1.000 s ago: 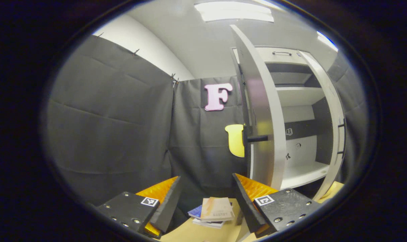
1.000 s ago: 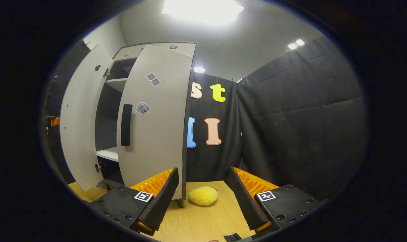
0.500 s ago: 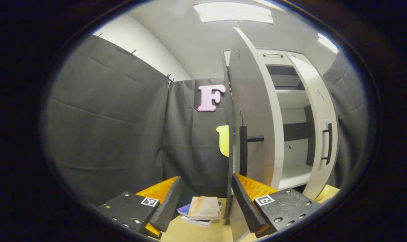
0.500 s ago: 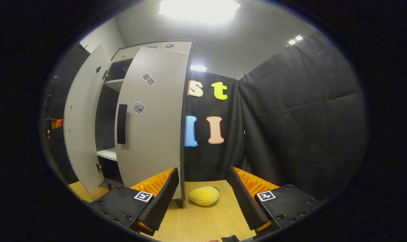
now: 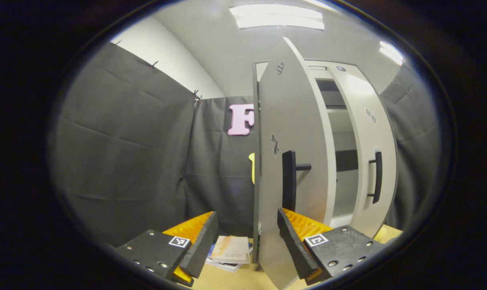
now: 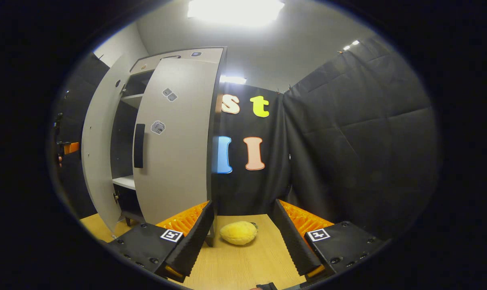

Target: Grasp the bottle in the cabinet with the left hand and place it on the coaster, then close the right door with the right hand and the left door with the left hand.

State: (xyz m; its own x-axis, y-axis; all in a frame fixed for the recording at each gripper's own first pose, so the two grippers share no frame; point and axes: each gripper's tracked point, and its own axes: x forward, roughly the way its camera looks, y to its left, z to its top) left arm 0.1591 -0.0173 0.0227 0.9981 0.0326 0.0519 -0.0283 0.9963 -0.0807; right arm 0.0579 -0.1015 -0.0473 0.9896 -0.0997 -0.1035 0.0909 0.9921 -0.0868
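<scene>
In the left gripper view the cabinet (image 5: 340,121) stands right of centre with its left door (image 5: 291,161) partly swung, edge between the wide-spread fingers of the left gripper (image 5: 247,241); the right door (image 5: 372,161) is nearly shut. Books (image 5: 231,251) lie low centre. In the right gripper view the right gripper (image 6: 243,237) gapes empty over a yellow plush (image 6: 238,233) on the table (image 6: 235,266)

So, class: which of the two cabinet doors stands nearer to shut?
The right door: it lies almost flat against the cabinet front, while the left door swings well out.
</scene>
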